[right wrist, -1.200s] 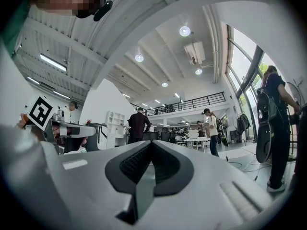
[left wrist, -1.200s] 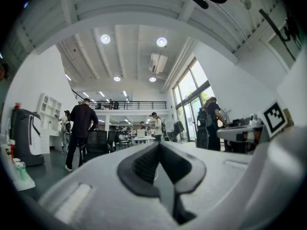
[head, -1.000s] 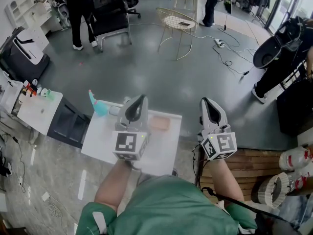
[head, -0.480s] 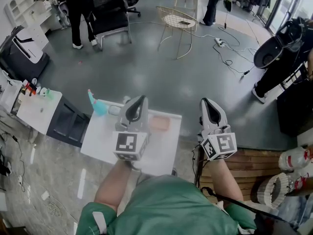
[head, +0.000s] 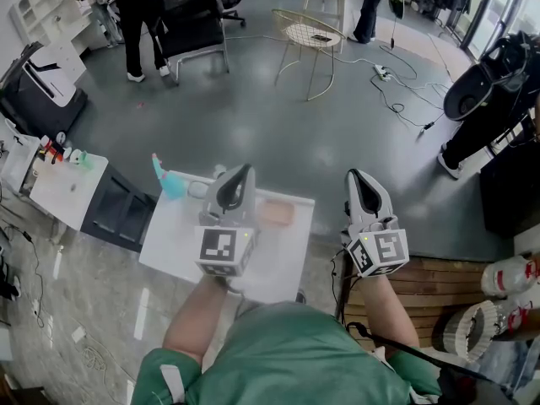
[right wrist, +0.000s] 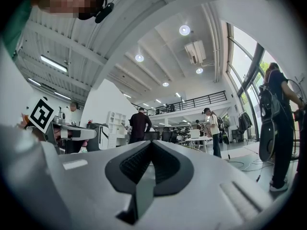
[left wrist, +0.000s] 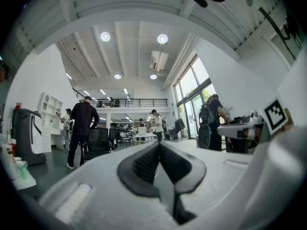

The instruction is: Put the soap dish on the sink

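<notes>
Both grippers' jaws are together, empty: left gripper (head: pixel 242 171) centre frame, right gripper (head: pixel 356 175) right of it, pink soap dish (head: pixel 276 213) between.

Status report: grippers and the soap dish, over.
Left gripper shut, empty, over the white table. Right gripper shut, empty, beside it. Pink soap dish untouched on the table. Nothing blocking.

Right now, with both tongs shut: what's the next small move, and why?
Probably open the left tongs and dip them toward the pink soap dish: they and the right tongs are shut and empty, and the dish lies untouched on the white table beside the left one.
</notes>
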Available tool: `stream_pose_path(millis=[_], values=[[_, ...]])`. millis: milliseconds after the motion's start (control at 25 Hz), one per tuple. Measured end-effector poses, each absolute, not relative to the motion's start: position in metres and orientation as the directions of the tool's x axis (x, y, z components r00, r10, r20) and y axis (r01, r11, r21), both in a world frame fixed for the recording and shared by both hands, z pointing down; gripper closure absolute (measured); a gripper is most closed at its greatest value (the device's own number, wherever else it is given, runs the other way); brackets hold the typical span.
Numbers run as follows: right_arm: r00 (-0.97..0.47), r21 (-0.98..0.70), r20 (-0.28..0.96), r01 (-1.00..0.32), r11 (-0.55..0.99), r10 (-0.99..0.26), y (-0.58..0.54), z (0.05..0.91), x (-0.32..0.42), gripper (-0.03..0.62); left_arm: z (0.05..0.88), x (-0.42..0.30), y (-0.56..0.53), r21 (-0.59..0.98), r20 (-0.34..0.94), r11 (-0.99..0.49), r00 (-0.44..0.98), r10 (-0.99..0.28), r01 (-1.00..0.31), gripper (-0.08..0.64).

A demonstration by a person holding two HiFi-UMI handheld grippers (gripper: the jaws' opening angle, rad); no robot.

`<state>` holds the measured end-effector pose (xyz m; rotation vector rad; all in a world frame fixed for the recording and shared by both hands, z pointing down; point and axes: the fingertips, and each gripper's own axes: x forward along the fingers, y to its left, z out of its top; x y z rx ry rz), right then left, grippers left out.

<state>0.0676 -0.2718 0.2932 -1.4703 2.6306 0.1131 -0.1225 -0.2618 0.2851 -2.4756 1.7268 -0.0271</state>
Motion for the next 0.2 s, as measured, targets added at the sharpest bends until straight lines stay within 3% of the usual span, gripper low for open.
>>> stream_pose_path(millis=[200], values=[[-0.515,-0.008,-0.139,-0.853,0.521,-0.846,-0.2791,0.2936,0.0698,0.591,0.2843,-0.1181,-0.2683,-0.104,-0.064,-0.347,0.355,-0.933,-0.932,0.561]])
